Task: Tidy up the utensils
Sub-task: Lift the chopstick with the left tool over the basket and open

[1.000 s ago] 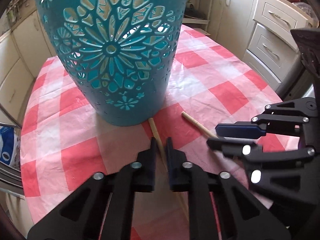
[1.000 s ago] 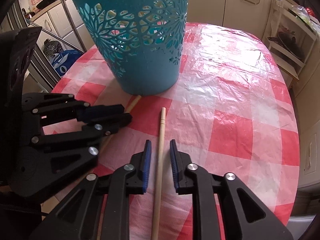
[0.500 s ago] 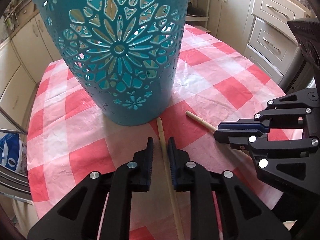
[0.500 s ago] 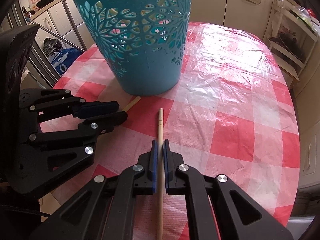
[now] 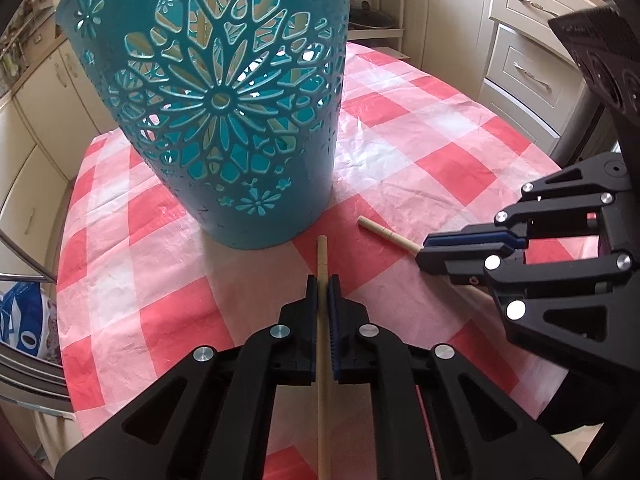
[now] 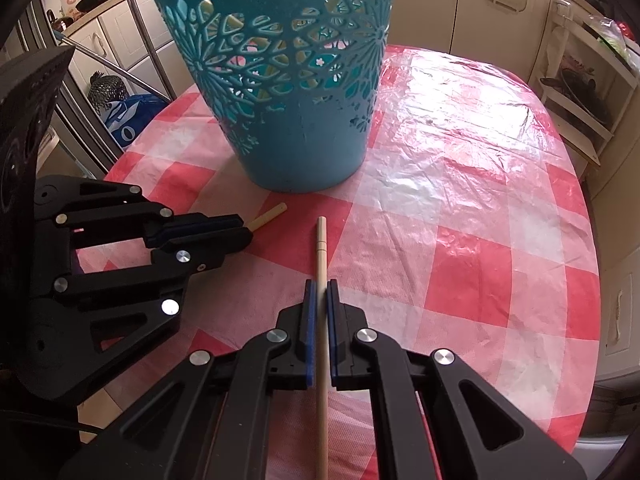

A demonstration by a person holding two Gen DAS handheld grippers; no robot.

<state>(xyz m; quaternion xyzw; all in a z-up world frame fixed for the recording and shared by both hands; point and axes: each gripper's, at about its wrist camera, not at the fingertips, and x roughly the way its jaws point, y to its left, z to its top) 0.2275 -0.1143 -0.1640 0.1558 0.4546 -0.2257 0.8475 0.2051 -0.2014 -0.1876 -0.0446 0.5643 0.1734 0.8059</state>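
Observation:
A tall teal cut-out basket point(image 5: 224, 120) stands on the red-and-white checked table; it also shows in the right wrist view point(image 6: 288, 92). My left gripper point(image 5: 322, 280) is shut on a wooden chopstick point(image 5: 322, 258) whose tip points at the basket's base. My right gripper point(image 6: 320, 284) is shut on a second wooden chopstick point(image 6: 321, 244), also pointing at the basket. Each gripper shows in the other's view: the right gripper point(image 5: 424, 252) holds its chopstick point(image 5: 380, 232), and the left gripper point(image 6: 246, 232) holds its chopstick point(image 6: 268, 216). Both grippers sit side by side just in front of the basket.
The table point(image 6: 480, 200) has a shiny plastic checked cover and a rounded edge. Cream kitchen cabinets point(image 5: 532, 52) surround it. A metal rack point(image 6: 140, 40) and a blue bag point(image 6: 128, 120) stand off the table's left side. An open shelf unit point(image 6: 580, 92) stands at the right.
Both grippers closed on their chopsticks: the right one half a second ago, the left one since then. Both views have shifted slightly, with the basket sitting a little farther away.

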